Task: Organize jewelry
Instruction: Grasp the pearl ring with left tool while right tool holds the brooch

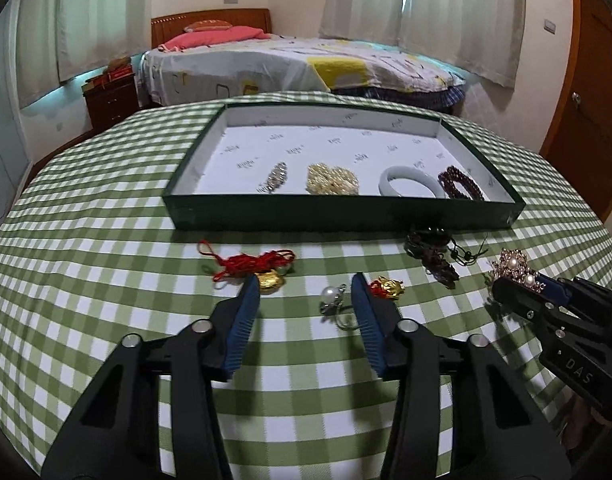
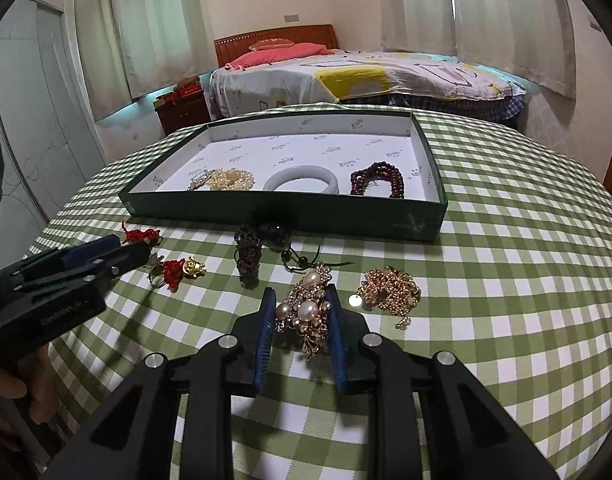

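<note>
A green tray [image 1: 338, 213] [image 2: 282, 216] holds a silver brooch [image 1: 275, 176], a pearl bundle [image 1: 332, 180], a jade bangle [image 1: 410, 181] and dark red beads [image 1: 460, 184]. My left gripper [image 1: 306, 282] is open above a pearl ring [image 1: 333, 298], between a red-cord gold charm [image 1: 266, 270] and a smaller gold charm [image 1: 388, 286]. My right gripper [image 2: 300, 294] is shut on a pearl and gold brooch [image 2: 306, 312]. A gold chain pile [image 2: 390, 290] lies to its right. Dark bead cords [image 2: 258, 248] lie in front of the tray.
The table has a green checked cloth [image 1: 106, 248]. Behind it stand a bed [image 1: 306, 64], a wooden nightstand [image 1: 110, 100] and a door [image 1: 586, 92] at the right.
</note>
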`<state>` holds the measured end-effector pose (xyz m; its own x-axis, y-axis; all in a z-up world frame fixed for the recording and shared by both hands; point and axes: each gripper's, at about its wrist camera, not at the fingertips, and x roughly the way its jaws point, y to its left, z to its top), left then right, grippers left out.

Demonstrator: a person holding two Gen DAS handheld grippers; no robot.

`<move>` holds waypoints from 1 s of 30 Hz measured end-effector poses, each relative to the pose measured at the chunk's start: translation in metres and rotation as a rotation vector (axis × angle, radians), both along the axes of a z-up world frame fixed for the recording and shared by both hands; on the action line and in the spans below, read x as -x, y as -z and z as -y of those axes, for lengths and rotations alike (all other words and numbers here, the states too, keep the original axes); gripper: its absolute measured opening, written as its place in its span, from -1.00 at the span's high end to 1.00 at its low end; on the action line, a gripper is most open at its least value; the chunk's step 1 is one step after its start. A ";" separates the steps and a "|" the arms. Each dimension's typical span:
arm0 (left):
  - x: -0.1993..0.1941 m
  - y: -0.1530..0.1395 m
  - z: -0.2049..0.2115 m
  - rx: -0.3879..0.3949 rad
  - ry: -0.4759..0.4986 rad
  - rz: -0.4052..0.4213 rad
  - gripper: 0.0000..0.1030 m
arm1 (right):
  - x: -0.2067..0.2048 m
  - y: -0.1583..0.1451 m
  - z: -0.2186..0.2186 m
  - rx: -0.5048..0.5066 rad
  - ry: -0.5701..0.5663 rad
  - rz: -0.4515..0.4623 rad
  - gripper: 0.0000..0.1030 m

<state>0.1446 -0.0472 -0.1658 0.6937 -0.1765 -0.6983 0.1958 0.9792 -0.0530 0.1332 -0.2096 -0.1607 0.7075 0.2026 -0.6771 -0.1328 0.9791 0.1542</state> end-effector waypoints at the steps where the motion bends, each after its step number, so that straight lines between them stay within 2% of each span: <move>1: -0.002 0.002 0.002 -0.005 0.004 -0.009 0.21 | 0.000 0.000 0.001 -0.004 0.001 -0.001 0.51; 4: -0.006 0.006 0.006 0.000 0.018 -0.035 0.30 | -0.001 0.002 0.002 -0.012 0.002 -0.008 0.51; 7: -0.009 0.010 0.008 0.006 0.040 -0.059 0.57 | -0.001 0.003 0.004 -0.019 0.004 -0.013 0.51; 9: -0.010 0.012 0.009 0.010 0.052 -0.065 0.65 | -0.002 0.003 0.004 -0.022 0.005 -0.015 0.51; 30: 0.000 0.002 -0.004 0.029 0.040 -0.021 0.72 | -0.001 0.002 0.002 -0.019 0.002 0.000 0.51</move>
<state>0.1444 -0.0432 -0.1679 0.6713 -0.2241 -0.7065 0.2331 0.9687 -0.0858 0.1344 -0.2115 -0.1625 0.7081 0.2142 -0.6728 -0.1310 0.9762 0.1728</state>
